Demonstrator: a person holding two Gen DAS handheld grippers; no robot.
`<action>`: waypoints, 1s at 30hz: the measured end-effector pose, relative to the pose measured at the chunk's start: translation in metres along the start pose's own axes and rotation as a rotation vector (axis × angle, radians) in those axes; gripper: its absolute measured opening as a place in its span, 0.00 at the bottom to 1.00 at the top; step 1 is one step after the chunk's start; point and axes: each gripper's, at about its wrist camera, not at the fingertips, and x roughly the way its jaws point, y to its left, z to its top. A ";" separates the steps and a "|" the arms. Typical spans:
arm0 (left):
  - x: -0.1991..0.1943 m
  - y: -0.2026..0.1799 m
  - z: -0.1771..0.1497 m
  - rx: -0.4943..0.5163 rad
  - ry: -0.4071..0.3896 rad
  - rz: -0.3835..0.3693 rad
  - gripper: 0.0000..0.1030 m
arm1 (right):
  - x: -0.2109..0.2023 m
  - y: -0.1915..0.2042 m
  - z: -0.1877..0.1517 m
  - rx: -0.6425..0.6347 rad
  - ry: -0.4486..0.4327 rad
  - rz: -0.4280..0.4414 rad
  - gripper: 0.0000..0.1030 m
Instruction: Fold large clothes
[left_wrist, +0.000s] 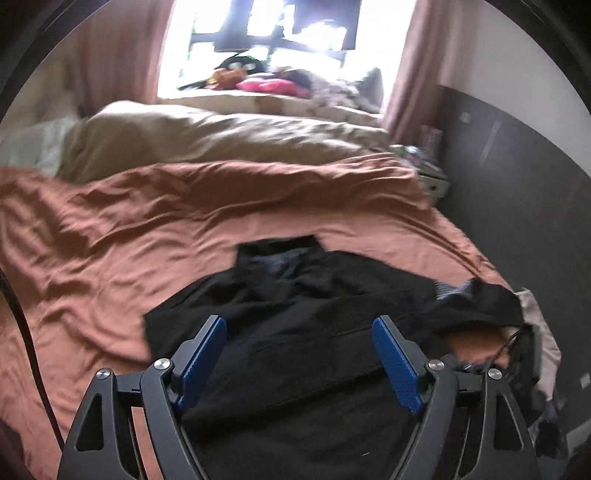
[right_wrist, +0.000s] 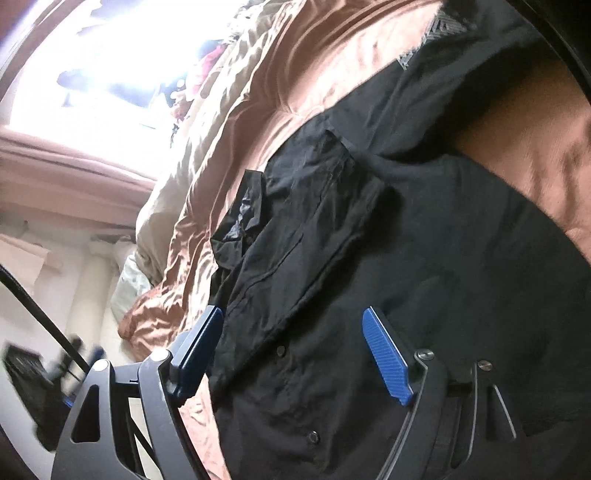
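Both wide, holding nothing: left tool (left_wrist: 299, 350) and right tool (right_wrist: 293, 347) over black jacket (left_wrist: 295, 314) on bed (left_wrist: 110, 240). Best pinching near hem corners, lifting evenly, folding far.

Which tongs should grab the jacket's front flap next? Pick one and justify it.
Right, likely. The right tongs are open, close over the black jacket beside its snap-button flap. The left tongs are open too, centred over plain fabric.
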 end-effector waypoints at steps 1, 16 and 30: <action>0.000 0.013 -0.007 -0.023 0.006 0.013 0.80 | 0.002 -0.003 0.001 0.015 0.004 0.010 0.75; -0.015 0.086 -0.107 -0.273 0.023 0.130 0.80 | -0.032 -0.022 0.029 -0.009 -0.135 -0.060 0.75; -0.001 0.073 -0.130 -0.283 -0.015 0.232 0.80 | -0.127 -0.128 0.093 0.094 -0.401 -0.112 0.66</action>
